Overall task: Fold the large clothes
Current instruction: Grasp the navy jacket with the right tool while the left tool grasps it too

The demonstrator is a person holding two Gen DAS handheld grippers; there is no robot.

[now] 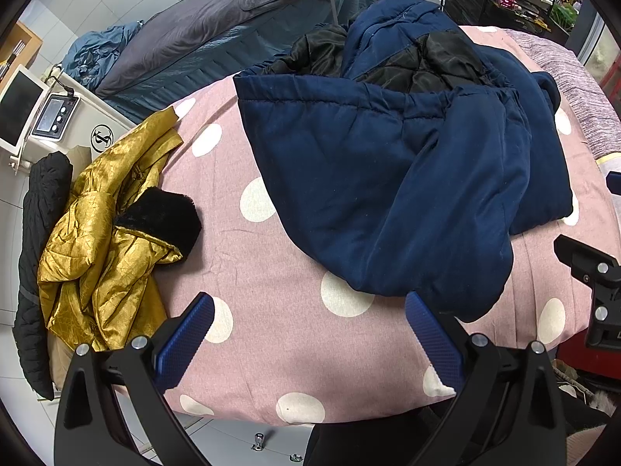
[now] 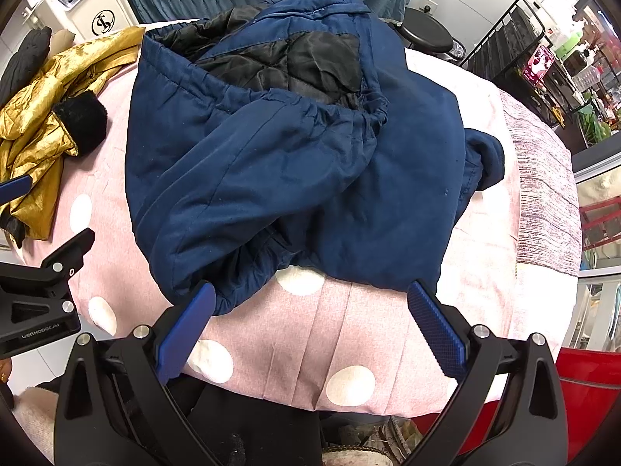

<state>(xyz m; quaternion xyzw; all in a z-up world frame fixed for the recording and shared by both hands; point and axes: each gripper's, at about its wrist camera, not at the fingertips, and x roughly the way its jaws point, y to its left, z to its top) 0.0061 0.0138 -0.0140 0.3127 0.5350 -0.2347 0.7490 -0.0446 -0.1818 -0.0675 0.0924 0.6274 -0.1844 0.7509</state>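
I see the bed filling most of both views, covered in a pink sheet with white dots, with a strip of mauve knit blanket along its far right side. On it lies the navy padded jacket, crumpled in a heap toward the right of centre, its black quilted lining showing at the open top, one sleeve end hanging toward the near edge. From the right wrist view the same jacket sits dead ahead and reaches almost to my tongs.

At the left edge of the bed a gold jacket is bunched up, with a black furry cuff or collar on top of it, well apart from the navy one. A black quilted garment hangs just beside it off the bed's side. Behind that stands a white machine with a small display and a round logo.

My left tongs are spread wide and grasp nothing, hovering over the near part of the sheet, the right pad just beside the jacket's lowest fold. My right tongs are likewise released and empty, the left pad touching or nearly touching the hanging sleeve end; I cannot tell which
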